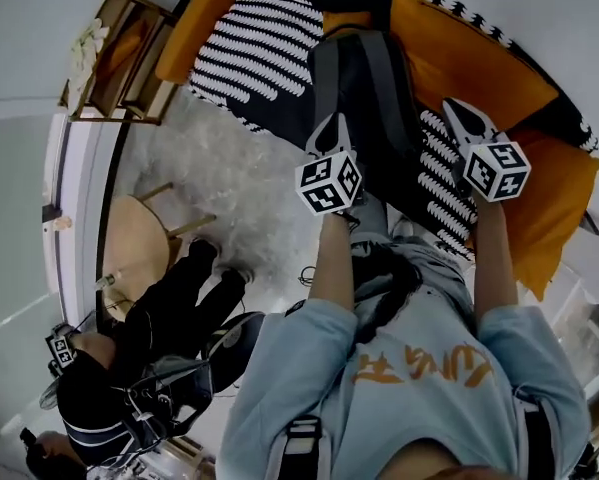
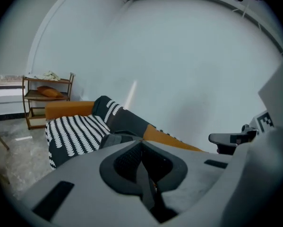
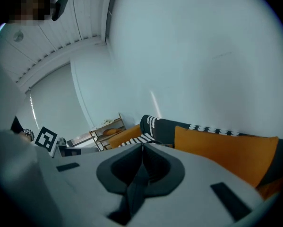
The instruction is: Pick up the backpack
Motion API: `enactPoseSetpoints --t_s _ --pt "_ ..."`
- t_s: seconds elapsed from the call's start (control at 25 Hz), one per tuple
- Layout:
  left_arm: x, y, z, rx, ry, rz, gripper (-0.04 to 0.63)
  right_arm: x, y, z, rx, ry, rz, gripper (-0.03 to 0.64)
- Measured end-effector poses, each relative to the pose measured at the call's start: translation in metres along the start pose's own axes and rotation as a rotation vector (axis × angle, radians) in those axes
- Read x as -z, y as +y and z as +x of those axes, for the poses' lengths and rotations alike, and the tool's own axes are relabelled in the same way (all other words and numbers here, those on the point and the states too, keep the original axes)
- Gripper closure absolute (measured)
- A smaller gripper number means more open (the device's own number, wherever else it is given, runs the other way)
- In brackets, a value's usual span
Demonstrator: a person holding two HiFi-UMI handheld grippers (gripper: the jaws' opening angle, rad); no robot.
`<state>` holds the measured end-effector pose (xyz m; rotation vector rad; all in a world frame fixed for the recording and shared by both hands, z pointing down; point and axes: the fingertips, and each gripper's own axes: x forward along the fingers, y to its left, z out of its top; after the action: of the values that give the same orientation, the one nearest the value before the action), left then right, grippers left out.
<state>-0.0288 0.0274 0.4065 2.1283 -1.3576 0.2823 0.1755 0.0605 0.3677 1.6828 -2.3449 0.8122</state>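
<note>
A dark grey backpack with lighter straps lies on an orange sofa, over a black-and-white striped blanket. My left gripper hovers at the backpack's near left edge, jaws shut and empty. To the right, my right gripper is over the striped blanket and orange cushion beside the backpack, also shut and empty. In the left gripper view the left gripper points over the backpack, of which only a grey edge shows. The right gripper faces the sofa back; the backpack is hidden there.
A wooden shelf stands left of the sofa. A pale shaggy rug covers the floor in front. A round wooden stool and a person in black are at the lower left.
</note>
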Motion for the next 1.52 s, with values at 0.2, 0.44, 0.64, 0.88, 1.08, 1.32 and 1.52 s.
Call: enactPoseSetpoints --t_s 0.2,0.44,0.64,0.88,1.08,1.32,1.52 --pt "0.002 0.049 0.035 -0.037 0.058 -0.057 0.572 0.013 0.001 0.061 -0.024 0.088 0.020 0.586" --pt "0.003 0.087 0.065 -0.043 0.107 -0.114 0.572 0.014 0.011 0.119 -0.101 0.105 0.066 0.586" --pt "0.001 0.111 0.099 -0.034 0.161 -0.118 0.572 0.021 0.015 0.161 -0.133 0.168 0.048 0.586" --pt "0.010 0.134 0.134 -0.018 0.236 -0.119 0.572 0.034 -0.003 0.203 -0.118 0.261 0.045 0.584" --pt "0.022 0.156 0.160 0.003 0.265 -0.174 0.572 0.048 -0.024 0.233 -0.106 0.326 0.031 0.494" --pt "0.033 0.161 0.197 0.039 0.320 -0.147 0.568 0.073 -0.061 0.256 -0.086 0.459 0.017 0.364" --pt "0.039 0.187 0.225 0.025 0.367 -0.144 0.408 0.081 -0.086 0.288 -0.050 0.545 -0.019 0.345"
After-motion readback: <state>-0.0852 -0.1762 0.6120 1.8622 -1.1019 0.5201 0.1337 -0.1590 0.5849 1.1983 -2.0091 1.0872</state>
